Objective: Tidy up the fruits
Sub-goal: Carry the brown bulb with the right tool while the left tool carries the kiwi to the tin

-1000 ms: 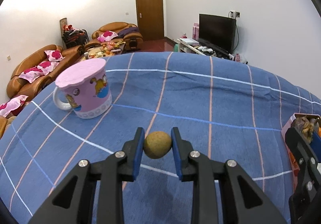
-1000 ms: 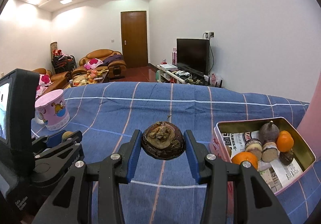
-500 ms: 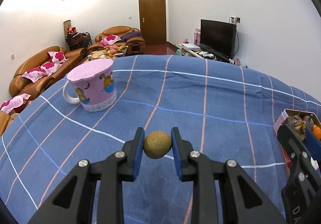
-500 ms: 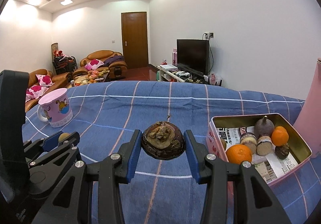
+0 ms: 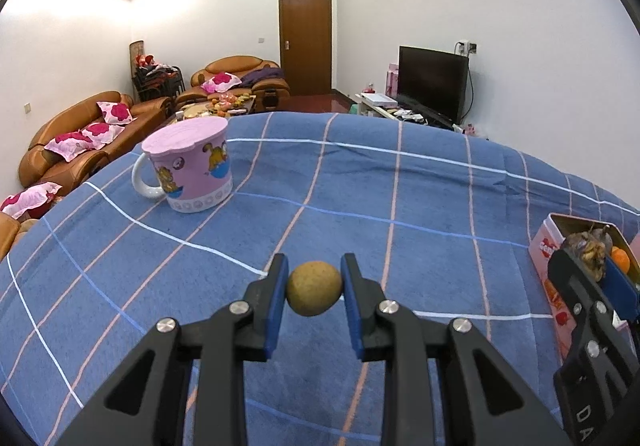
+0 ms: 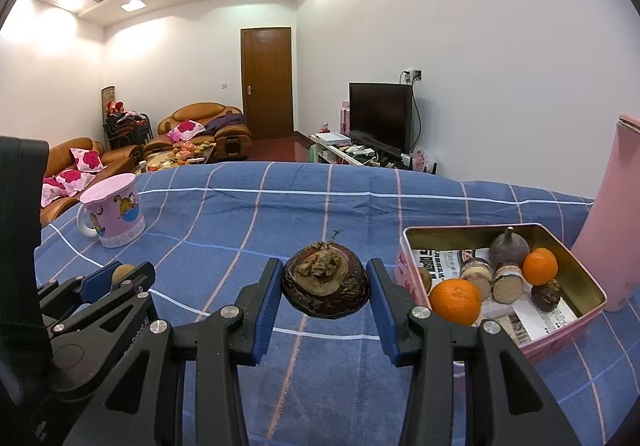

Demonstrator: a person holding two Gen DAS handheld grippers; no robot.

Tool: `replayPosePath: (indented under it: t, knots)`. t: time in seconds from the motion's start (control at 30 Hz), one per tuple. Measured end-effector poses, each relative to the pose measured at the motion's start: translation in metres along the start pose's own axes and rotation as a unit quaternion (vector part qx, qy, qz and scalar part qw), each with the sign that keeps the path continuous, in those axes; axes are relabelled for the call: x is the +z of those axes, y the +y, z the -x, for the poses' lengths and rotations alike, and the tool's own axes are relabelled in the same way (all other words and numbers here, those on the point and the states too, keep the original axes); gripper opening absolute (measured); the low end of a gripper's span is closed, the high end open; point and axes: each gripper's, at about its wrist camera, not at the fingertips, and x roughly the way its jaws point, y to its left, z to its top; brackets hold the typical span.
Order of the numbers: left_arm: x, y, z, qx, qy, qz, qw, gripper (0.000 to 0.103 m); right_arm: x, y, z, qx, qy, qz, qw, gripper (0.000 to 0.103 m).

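Observation:
My left gripper [image 5: 314, 288] is shut on a small round tan fruit [image 5: 314, 288], held above the blue checked cloth [image 5: 360, 186]. My right gripper [image 6: 325, 284] is shut on a dark brown shrivelled fruit [image 6: 325, 284] with a dried top. To its right sits a pink tin [image 6: 560, 330] lined with printed paper. It holds two oranges [image 6: 455, 301], a dark pointed fruit [image 6: 510, 252] and some brown pieces. In the left wrist view the tin [image 5: 546, 266] shows at the right edge, behind the right gripper [image 5: 596, 266]. The left gripper [image 6: 124, 273] appears at lower left of the right wrist view.
A pink lidded cartoon mug [image 5: 188, 166] stands on the cloth at the back left. A tall pink bottle [image 6: 612, 214] rises just right of the tin. Beyond the table's far edge are brown sofas [image 5: 80, 134], a door and a television [image 5: 432, 80].
In both views the table's things have slid across the frame: the mug toward the middle, the tin leftward and nearer. Both grips are unchanged.

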Motion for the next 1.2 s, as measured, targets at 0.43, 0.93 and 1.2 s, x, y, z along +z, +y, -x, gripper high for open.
replayPosePath:
  t: [0.43, 0.93, 1.2]
  knots:
    - [-0.008, -0.018, 0.017, -0.011, -0.014, -0.012, 0.9998, 0.029, -0.006, -0.011, 0.016, -0.005, -0.013, 0.014, 1.0, 0.045]
    - [-0.016, -0.053, 0.032, -0.028, -0.024, -0.036, 0.9987, 0.029, -0.012, -0.05, 0.031, -0.022, -0.019, 0.011, 1.0, 0.045]
    - [-0.02, -0.073, 0.037, -0.043, -0.025, -0.043, 0.9978, 0.029, -0.014, -0.071, 0.038, -0.031, -0.023, 0.012, 0.999, 0.045]
